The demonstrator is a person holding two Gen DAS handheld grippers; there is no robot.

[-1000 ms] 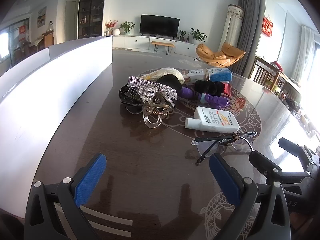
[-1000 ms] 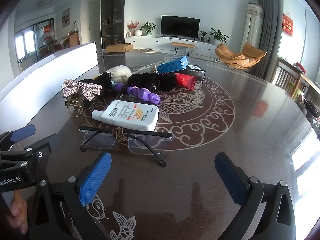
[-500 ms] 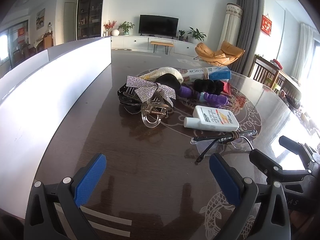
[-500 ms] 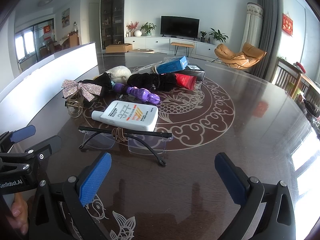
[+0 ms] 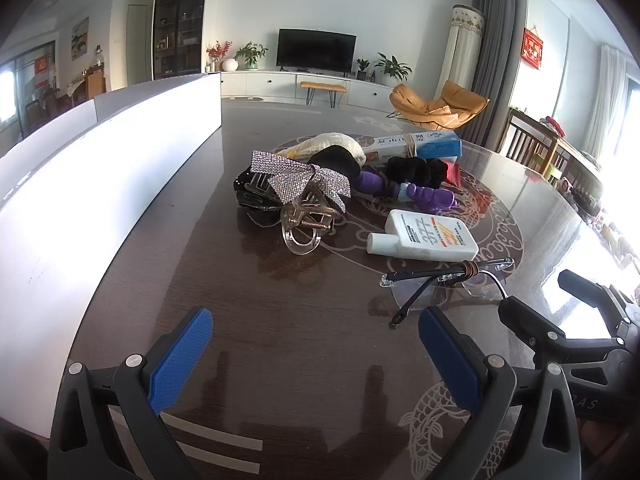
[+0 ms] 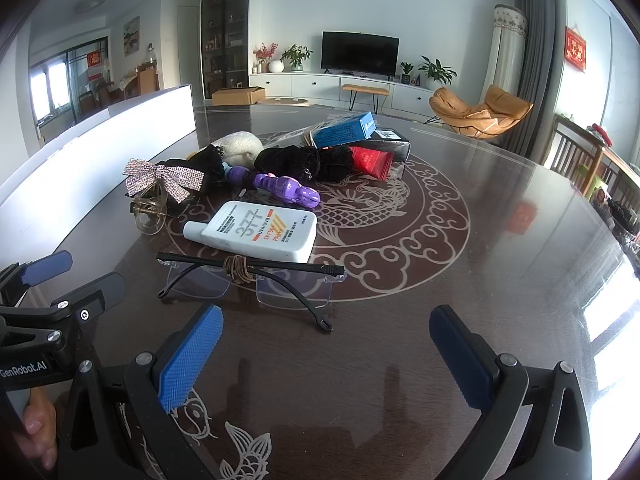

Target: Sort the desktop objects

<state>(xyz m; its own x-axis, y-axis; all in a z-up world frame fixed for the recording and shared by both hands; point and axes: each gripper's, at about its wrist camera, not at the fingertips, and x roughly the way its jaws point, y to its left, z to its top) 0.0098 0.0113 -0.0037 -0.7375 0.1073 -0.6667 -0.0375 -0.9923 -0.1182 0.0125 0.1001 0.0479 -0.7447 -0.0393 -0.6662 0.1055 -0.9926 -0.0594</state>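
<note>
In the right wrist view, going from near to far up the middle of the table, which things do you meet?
Glasses → sunscreen bottle → purple toy → black scrunchie → blue box.

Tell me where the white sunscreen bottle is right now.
The white sunscreen bottle lies flat near the middle of the table, just behind the glasses and in front of the purple toy.

Folded rimless glasses (image 6: 248,280) lie nearest, just before a flat white sunscreen bottle (image 6: 256,231) and cluttered accessories.
</note>
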